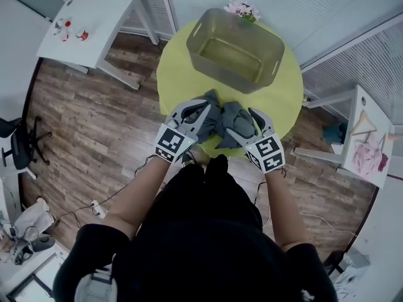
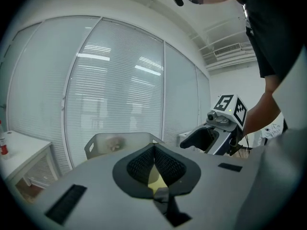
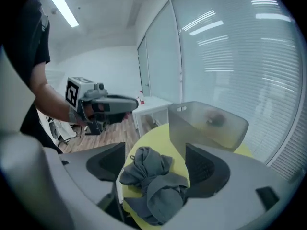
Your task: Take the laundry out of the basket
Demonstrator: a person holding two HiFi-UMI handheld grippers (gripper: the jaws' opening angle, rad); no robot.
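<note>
Beside the grey plastic basket (image 3: pixel 211 128), the right gripper (image 3: pixel 156 159) gapes wide around crumpled grey laundry (image 3: pixel 153 188). The left gripper (image 2: pixel 154 150) is closed

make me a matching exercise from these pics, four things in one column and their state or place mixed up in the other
1 basket
2 grey garment
3 left gripper
4 right gripper

a jaws wide apart
b empty
c jaws together
d crumpled on the yellow table

Pairs: 1-b, 2-d, 3-c, 4-a
</note>
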